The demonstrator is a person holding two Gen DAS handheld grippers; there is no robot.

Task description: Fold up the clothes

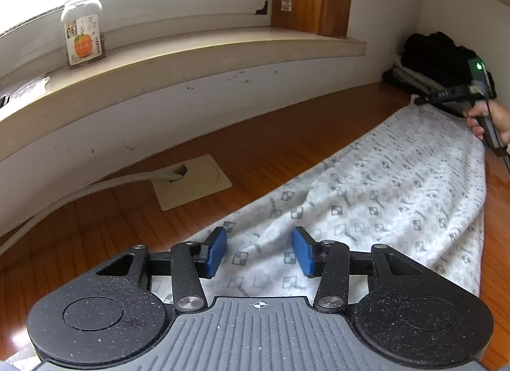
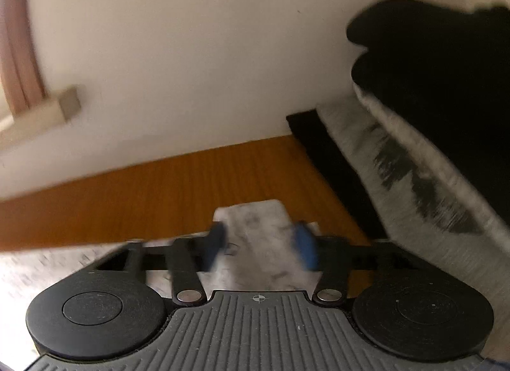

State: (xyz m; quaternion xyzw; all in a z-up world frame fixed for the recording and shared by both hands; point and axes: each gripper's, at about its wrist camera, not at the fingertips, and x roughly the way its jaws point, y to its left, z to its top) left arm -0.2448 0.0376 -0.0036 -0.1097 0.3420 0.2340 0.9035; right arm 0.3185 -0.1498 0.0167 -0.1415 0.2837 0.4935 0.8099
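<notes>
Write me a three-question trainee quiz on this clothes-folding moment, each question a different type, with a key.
1. True or false: the patterned white cloth lies stretched along the wooden table.
2. Multiple choice: what stands on the window sill? A) a clear jar with an orange on its label B) a red mug C) a stack of books
3. Short answer: what lies between the fingers of the right gripper?

Key
1. True.
2. A, the clear jar.
3. A bunched end of the patterned white cloth; the view is too blurred to tell whether the pads press on it. The left gripper hangs open over the other end.
</notes>
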